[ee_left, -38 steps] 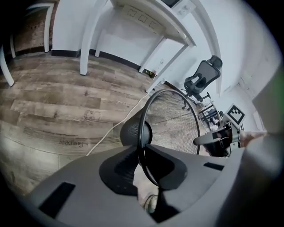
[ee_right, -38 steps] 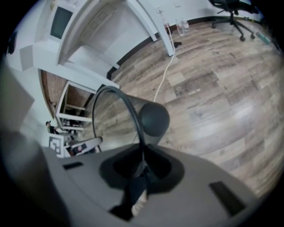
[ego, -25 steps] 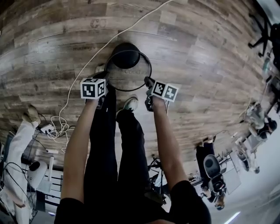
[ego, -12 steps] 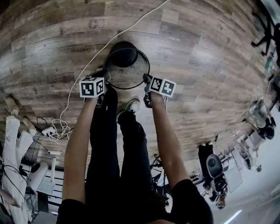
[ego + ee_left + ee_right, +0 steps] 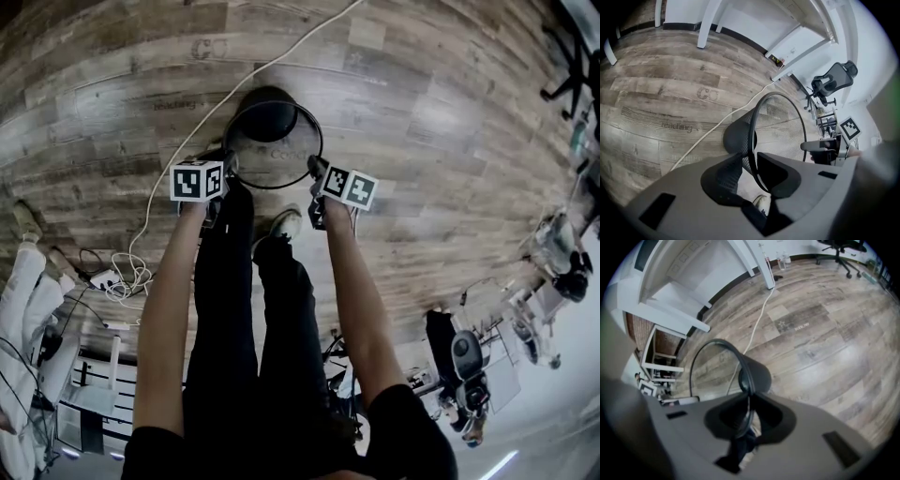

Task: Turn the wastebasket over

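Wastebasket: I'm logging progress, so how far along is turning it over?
Done, it seems: the wastebasket sits mouth up, base down on the floor. In hand: the left tool and right tool straddle opposite sides of its rim, jaws just opening. Left: likely only lifting both tools clear.

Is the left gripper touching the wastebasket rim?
Cannot tell. Left gripper view: the left gripper, jaws just opened, straddles the rim; one side gapped, other unclear.

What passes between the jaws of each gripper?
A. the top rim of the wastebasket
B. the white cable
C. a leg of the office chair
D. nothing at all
A: in both gripper views the thin rim of the wastebasket runs between the jaws of the left gripper and the right gripper, which have just been opening.
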A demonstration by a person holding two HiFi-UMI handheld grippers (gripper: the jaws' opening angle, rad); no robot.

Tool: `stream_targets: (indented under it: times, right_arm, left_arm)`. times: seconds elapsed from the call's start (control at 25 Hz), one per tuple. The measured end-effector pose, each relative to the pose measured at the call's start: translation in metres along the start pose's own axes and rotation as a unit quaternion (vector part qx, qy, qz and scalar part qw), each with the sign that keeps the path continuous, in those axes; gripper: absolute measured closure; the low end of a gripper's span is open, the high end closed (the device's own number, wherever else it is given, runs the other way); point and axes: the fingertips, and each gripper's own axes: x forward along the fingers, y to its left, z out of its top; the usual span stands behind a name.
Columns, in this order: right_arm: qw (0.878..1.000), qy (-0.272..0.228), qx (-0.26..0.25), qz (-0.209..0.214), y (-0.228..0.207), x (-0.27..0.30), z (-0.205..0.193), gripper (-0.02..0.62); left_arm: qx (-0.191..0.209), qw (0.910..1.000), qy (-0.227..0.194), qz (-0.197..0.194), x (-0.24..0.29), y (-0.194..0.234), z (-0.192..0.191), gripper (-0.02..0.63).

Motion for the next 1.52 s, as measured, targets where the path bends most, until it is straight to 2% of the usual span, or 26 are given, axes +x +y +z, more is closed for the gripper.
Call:
stream_targets:
  times: [0.08, 0.2, 0.32, 0.52, 0.68, 0.8, 0.88, 1.0, 1.08, 1.16, 1.28, 1.44, 1.52]
  right_arm:
    - [1.000, -0.002, -0.004, -0.005, 0.001, -0.004, 0.001, 0.508]
    - [1.000, -0.007, -0.003, -0.007, 0.002, -0.014, 0.000, 0.471]
    - [1.000, -0.012, -0.007, -0.004, 0.009, -0.030, -0.002, 0.463]
    - [0.998, -0.029, -0.051, 0.000, 0.039, -0.079, -0.001, 0.473]
    - [0.993, -0.061, -0.098, -0.001, 0.072, -0.158, -0.029, 0.537]
    - [0.984, -0.102, -0.146, 0.014, 0.109, -0.236, -0.059, 0.551]
    - [0.977, -0.126, -0.171, 0.032, 0.132, -0.284, -0.075, 0.554]
    - [0.972, -0.155, -0.168, 0.058, 0.163, -0.356, -0.089, 0.558]
    - [0.969, -0.170, -0.164, 0.068, 0.185, -0.404, -0.098, 0.558]
    - [0.963, -0.190, -0.176, 0.074, 0.210, -0.451, -0.110, 0.558]
    - [0.946, -0.236, -0.204, 0.084, 0.247, -0.528, -0.118, 0.561]
    - [0.920, -0.302, -0.229, 0.101, 0.292, -0.618, -0.131, 0.561]
    - [0.906, -0.331, -0.243, 0.104, 0.313, -0.651, -0.142, 0.561]
  left_arm:
    - [-0.006, 0.9998, 0.021, 0.002, -0.004, 0.000, -0.003, 0.461]
    - [-0.004, 0.9996, 0.028, 0.004, -0.016, -0.004, -0.008, 0.440]
    - [-0.003, 0.9998, 0.021, 0.006, -0.031, -0.011, -0.013, 0.439]
    - [-0.016, 0.9998, -0.006, 0.005, -0.069, -0.038, -0.008, 0.447]
    - [-0.002, 0.9988, -0.049, 0.000, -0.139, -0.085, -0.024, 0.569]
    - [0.014, 0.9946, -0.100, -0.024, -0.208, -0.136, -0.047, 0.571]
    - [0.006, 0.9890, -0.143, -0.037, -0.255, -0.169, -0.058, 0.571]
    - [0.005, 0.9804, -0.192, -0.045, -0.325, -0.220, -0.063, 0.572]
    - [0.031, 0.9741, -0.222, -0.025, -0.379, -0.249, -0.067, 0.572]
    - [0.070, 0.9622, -0.263, 0.018, -0.439, -0.269, -0.072, 0.572]
    - [0.123, 0.9337, -0.330, 0.065, -0.530, -0.305, -0.074, 0.572]
    - [0.178, 0.8880, -0.418, 0.069, -0.634, -0.356, -0.074, 0.572]
    - [0.195, 0.8675, -0.454, 0.058, -0.678, -0.377, -0.077, 0.572]
